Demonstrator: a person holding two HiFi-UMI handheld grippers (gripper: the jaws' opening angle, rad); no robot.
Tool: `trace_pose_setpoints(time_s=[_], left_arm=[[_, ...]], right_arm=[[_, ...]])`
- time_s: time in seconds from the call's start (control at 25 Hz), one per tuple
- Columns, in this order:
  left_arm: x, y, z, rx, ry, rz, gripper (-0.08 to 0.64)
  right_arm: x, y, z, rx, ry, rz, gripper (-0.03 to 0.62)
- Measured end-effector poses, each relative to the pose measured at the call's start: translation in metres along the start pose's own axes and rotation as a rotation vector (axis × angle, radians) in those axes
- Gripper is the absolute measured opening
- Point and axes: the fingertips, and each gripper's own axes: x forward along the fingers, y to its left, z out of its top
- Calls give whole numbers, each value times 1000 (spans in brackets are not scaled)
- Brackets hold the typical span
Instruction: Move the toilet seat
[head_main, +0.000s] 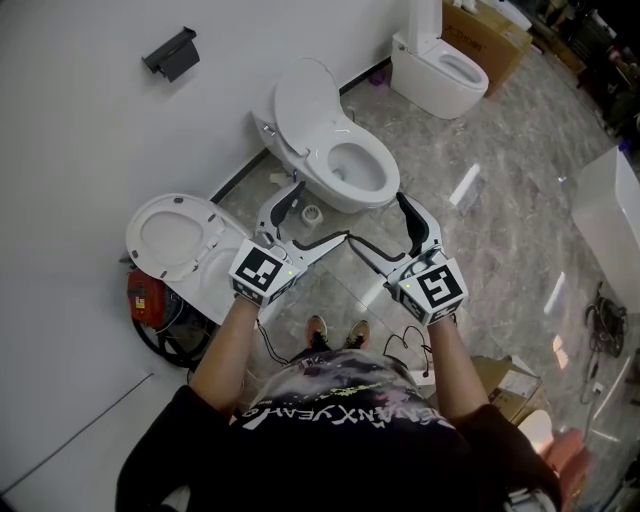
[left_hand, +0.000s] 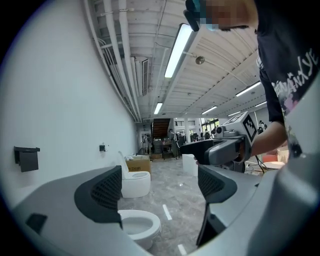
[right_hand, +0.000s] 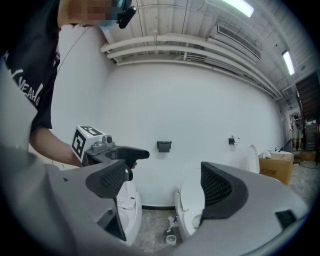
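A white toilet stands by the wall ahead of me, its lid raised against the tank. A second toilet at the left has its seat and lid lifted toward the wall. My left gripper and right gripper hang side by side in the air just short of the middle toilet, touching nothing. Both are open with nothing between the jaws. The left gripper view looks over the bowl between its wide jaws. The right gripper view shows the raised lid and the left gripper.
A third toilet and a cardboard box stand at the back right. A black holder hangs on the wall. A red device sits by the left toilet. Another box is near my right foot, a white fixture at the right.
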Motion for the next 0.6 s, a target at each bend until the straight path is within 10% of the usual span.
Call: trace_pose_setpoints(time_s=[0.24,0.6], left_arm=[[-3,-6,-10,-2,44,-45,522],[-2,-14,-8,10,45,-49,528]], right_arm=[[-3,4,-7,14,59,19,567],[-13,-1,-10,5,61,9,584]])
